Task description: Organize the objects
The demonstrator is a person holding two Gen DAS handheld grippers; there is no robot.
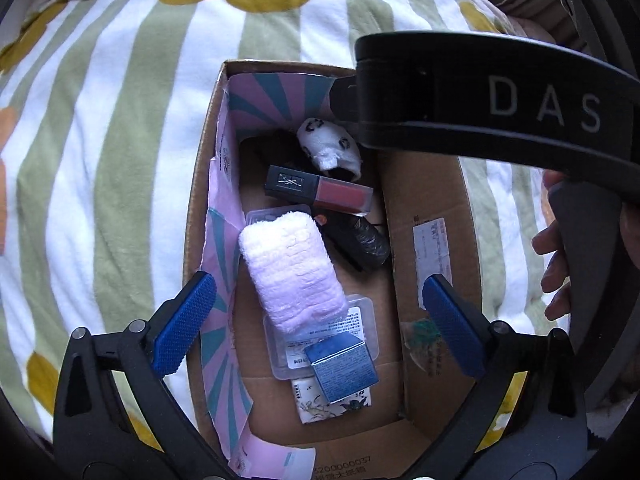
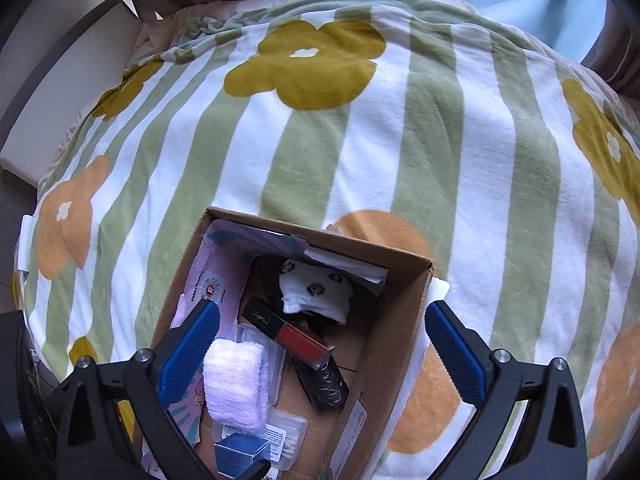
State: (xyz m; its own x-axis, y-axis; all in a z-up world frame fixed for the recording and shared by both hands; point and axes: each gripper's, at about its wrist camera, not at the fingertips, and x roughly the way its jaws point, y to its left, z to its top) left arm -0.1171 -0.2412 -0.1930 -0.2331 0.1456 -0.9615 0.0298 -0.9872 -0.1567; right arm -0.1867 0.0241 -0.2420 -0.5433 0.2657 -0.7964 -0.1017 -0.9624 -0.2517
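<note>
An open cardboard box (image 1: 432, 208) sits on a striped flower blanket (image 1: 100, 140). Inside lie a pink folded towel (image 1: 292, 272), a red lip gloss with a black cap (image 1: 320, 190), a white patterned sock (image 1: 330, 144), a black wrapped roll (image 1: 360, 242), a blue small box (image 1: 344, 368) and a clear plastic case (image 1: 360, 320). My left gripper (image 1: 320, 324) is open and empty above the box. My right gripper (image 2: 322, 352) is open and empty over the same box (image 2: 392, 344), with the towel (image 2: 236, 384), lip gloss (image 2: 296, 336) and sock (image 2: 316, 288) below it.
The right gripper's black body (image 1: 500, 100) crosses the upper right of the left wrist view, with a hand (image 1: 556, 264) beside it. The blanket (image 2: 360, 140) covers a bed all round the box. A white ledge (image 2: 60, 92) stands at far left.
</note>
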